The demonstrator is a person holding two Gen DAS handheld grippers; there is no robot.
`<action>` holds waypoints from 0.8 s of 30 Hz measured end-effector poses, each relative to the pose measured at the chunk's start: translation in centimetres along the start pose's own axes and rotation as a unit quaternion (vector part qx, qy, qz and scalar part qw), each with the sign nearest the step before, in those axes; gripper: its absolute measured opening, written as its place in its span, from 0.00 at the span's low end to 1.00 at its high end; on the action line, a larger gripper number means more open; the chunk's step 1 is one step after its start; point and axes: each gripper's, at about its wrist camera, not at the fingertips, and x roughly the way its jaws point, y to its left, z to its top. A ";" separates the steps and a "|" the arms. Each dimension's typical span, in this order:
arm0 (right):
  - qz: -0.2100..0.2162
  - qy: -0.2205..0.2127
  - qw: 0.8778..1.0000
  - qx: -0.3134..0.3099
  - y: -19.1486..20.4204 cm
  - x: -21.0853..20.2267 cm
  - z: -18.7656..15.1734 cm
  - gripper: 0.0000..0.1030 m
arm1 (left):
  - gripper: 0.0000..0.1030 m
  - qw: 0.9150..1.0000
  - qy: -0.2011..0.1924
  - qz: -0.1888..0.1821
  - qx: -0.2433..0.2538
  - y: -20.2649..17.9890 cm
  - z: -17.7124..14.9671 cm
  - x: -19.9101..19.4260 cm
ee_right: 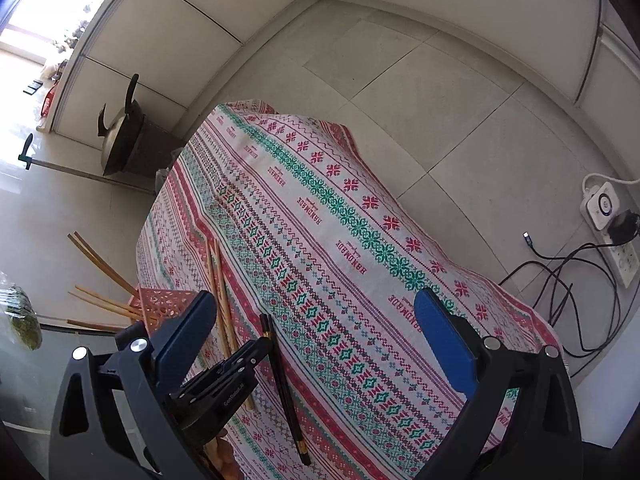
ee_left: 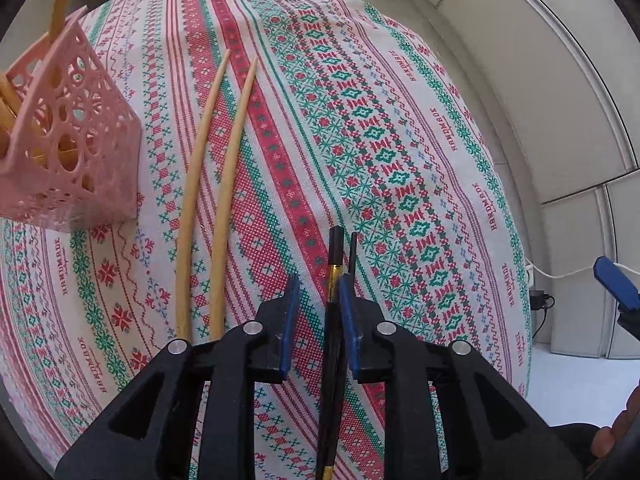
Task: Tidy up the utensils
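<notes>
A pair of black chopsticks [ee_left: 335, 320] with gold bands lies on the patterned tablecloth [ee_left: 400, 140] between the pads of my left gripper [ee_left: 320, 280]. The left pad stands clear of them and the right pad is close against them, so the jaws are narrowly open. Two wooden chopsticks [ee_left: 208, 200] lie side by side to the left. A pink perforated basket [ee_left: 68, 152] at far left holds more wooden chopsticks. In the right wrist view my right gripper [ee_right: 316, 296] hangs wide open and empty above the cloth, over the black chopsticks [ee_right: 284, 388] and the left gripper [ee_right: 240, 360].
The table's right edge drops to a tiled floor with a power strip [ee_right: 604, 208] and tangled cables [ee_right: 568, 280]. A wok [ee_right: 120, 140] stands on a dark stand beyond the far table end. A green bag [ee_right: 22, 320] lies left of the basket [ee_right: 160, 300].
</notes>
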 end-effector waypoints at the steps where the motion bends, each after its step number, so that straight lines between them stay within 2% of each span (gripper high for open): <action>1: -0.001 -0.004 1.000 0.000 -0.1 -0.2 0.1 0.93 | 0.21 1.000 -0.001 0.006 0.004 -0.1 -0.1 -0.1; 3: -0.002 -0.009 1.000 0.000 -0.1 -0.3 0.1 0.93 | 0.22 1.000 0.000 0.017 0.010 0.4 -0.3 -0.4; 7: -0.003 -0.005 1.000 0.001 -0.2 -0.1 0.3 0.93 | 0.19 0.996 -0.010 0.070 0.051 -2.2 -0.4 0.3; 8: -0.004 -0.004 1.000 0.000 -0.2 -0.1 0.3 0.93 | 0.12 0.995 -0.015 0.076 0.059 -2.7 -0.6 0.4; 9: -0.006 -0.003 1.000 -0.002 -0.1 0.0 0.3 0.93 | 0.06 0.996 -0.018 0.070 0.060 -3.3 -0.7 0.5; 12: -0.008 0.000 1.000 -0.007 0.2 0.4 0.1 0.93 | 0.06 0.997 -0.040 0.054 0.043 -3.3 -1.8 -0.4; 18: -0.039 0.022 0.998 -0.052 2.6 3.3 -1.3 0.93 | 0.06 0.992 -0.100 0.048 0.052 -0.2 -6.4 -6.3; 21: -0.069 0.041 0.991 -0.104 5.1 6.0 -2.9 0.93 | 0.06 0.989 -0.125 0.053 0.060 3.0 -8.2 -9.6; 24: -0.109 0.050 0.979 -0.162 7.5 8.9 -4.6 0.93 | 0.06 0.985 -0.154 0.051 0.052 4.9 -9.8 -12.1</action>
